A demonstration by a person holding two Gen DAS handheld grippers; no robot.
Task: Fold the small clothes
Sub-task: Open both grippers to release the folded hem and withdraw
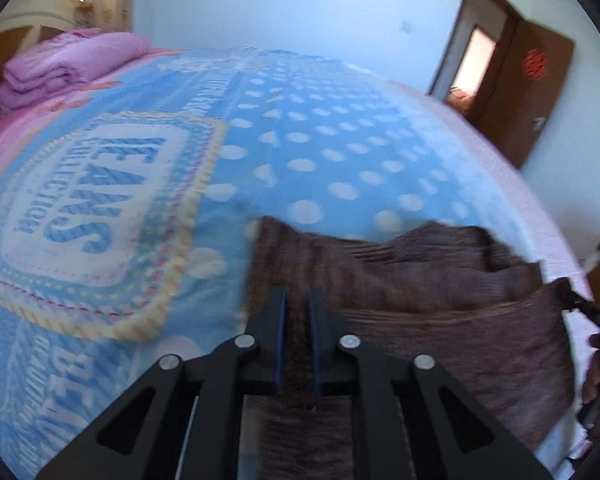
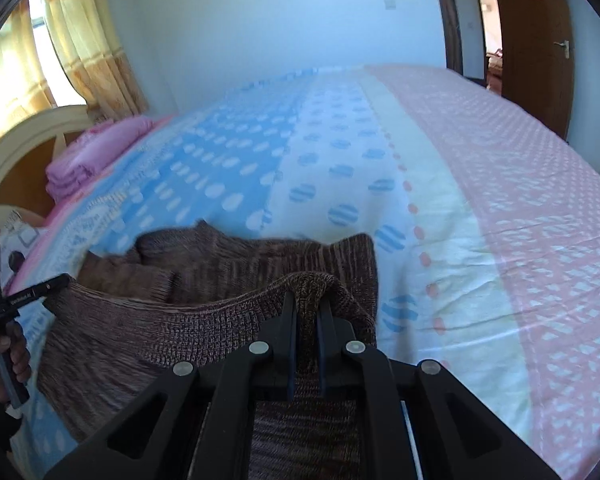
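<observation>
A brown knitted garment (image 1: 440,304) lies on the bed, its near edge lifted between both grippers. My left gripper (image 1: 297,300) is shut on the garment's left part, with knit pinched between its jaws. My right gripper (image 2: 307,308) is shut on the garment (image 2: 204,320) at its right corner, the knit bunched over the fingertips. The right gripper (image 1: 572,300) shows at the right edge of the left wrist view, and the left gripper (image 2: 56,282) at the left edge of the right wrist view. The far part of the garment rests crumpled on the bed.
The bed carries a blue dotted blanket (image 1: 300,152) with a printed label and a pink patterned sheet (image 2: 520,200). Folded pink bedding (image 1: 68,64) lies by the headboard (image 2: 16,152). A brown door (image 1: 528,80) stands open on the far right, curtains (image 2: 88,40) hang on the left.
</observation>
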